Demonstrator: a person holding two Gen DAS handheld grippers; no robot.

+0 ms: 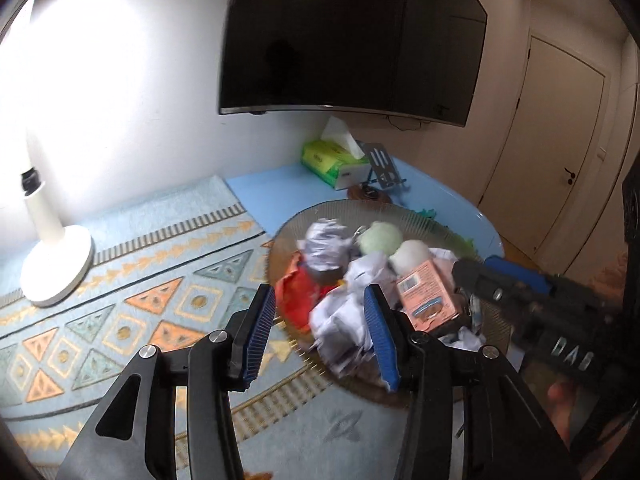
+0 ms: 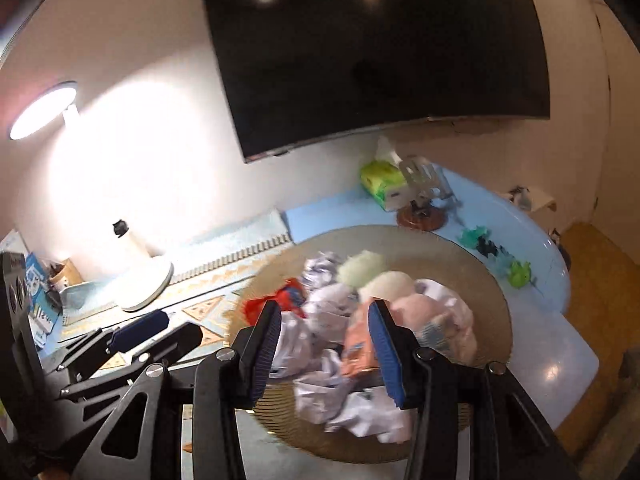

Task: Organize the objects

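A wide, ribbed, translucent brown glass plate is set on the table, lapping over both a pale blue patterned cloth and a plain light blue mat. On the plate a heap is piled: crumpled white paper balls, a red-orange wrapper, a pink printed carton and two pale fluffy balls. The left gripper is held above the plate's near rim with its blue-padded fingers spread and nothing between them. The right gripper is likewise spread apart, hovering over the pile; whether the carton is touched cannot be told through the blur.

Open cloth is left between the plate and the white round lamp base. Behind the plate, a green tissue box and a grey metal stand are crowded near the wall, under a dark wall-mounted screen.

Only in the right wrist view are small green and teal toy figures seen along the mat's rounded far edge, and the lit lamp head.
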